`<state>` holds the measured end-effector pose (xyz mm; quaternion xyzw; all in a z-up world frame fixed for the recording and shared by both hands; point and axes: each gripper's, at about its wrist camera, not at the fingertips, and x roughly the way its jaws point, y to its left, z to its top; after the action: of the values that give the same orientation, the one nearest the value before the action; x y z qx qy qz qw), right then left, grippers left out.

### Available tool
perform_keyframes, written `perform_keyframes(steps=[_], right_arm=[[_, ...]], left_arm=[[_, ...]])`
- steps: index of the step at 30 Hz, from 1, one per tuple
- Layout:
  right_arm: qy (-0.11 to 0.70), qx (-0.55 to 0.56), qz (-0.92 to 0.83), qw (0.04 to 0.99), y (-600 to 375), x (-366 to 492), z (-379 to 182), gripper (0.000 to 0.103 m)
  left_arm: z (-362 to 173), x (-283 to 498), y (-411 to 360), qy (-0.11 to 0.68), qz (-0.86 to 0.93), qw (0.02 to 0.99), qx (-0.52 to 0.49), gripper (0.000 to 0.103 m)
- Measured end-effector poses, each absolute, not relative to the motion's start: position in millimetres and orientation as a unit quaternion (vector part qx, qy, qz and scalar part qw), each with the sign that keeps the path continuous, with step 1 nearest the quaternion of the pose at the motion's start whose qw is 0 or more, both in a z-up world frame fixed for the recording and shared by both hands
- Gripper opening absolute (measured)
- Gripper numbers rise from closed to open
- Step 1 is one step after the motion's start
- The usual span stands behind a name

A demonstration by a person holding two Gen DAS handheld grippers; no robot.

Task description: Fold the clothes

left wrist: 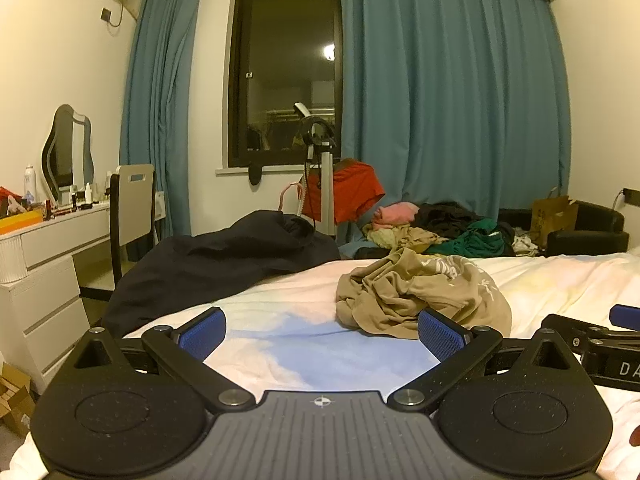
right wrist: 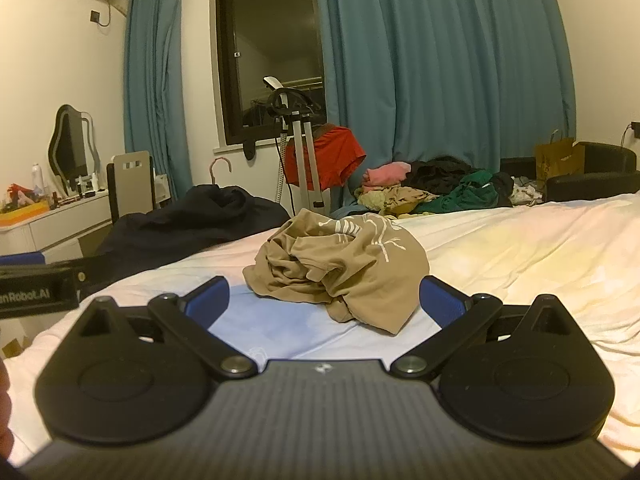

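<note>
A crumpled tan garment (left wrist: 420, 292) with white print lies in a heap on the bed (left wrist: 560, 280). In the left wrist view it sits just ahead and to the right of my left gripper (left wrist: 322, 334), which is open and holds nothing. The right wrist view shows the same tan garment (right wrist: 340, 276) straight ahead of my right gripper (right wrist: 324, 302), also open and empty, its blue pads either side of the heap's near edge. The right gripper's arm (left wrist: 592, 340) shows at the left view's right edge; the left gripper's body (right wrist: 40, 284) shows at the right view's left edge.
A dark garment (left wrist: 208, 264) is spread over the bed's far left corner. A pile of mixed clothes (left wrist: 440, 228) lies beyond the bed. A white dresser (left wrist: 44, 280) and chair (left wrist: 134, 208) stand at the left; a stand with a red garment (left wrist: 352, 192) is by the curtains.
</note>
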<state>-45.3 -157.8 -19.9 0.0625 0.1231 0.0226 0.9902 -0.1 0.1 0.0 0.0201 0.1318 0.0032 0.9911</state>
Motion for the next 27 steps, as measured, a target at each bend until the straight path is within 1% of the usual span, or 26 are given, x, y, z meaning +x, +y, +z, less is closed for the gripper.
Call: perform_keyframes(steps=[9,12,27], right_arm=[[0.12,0.063,0.028,0.99,-160.9,-48.4,-12.2,0.103],[0.125,0.06,0.025,0.99,-156.1,-47.8,-16.8,0.103],[0.132,0.072,0.019,0.988,-158.2,-51.0,-12.3,0.103]], left_arm=[[1.8,-9.3,6.0,0.139,0.009,0.99,0.007,0.103],[1.5,-0.7,7.3,0.148,0.007,0.989,0.009,0.103],[0.0,-2.9,6.7,0.14,-0.005,0.99,0.005,0.103]])
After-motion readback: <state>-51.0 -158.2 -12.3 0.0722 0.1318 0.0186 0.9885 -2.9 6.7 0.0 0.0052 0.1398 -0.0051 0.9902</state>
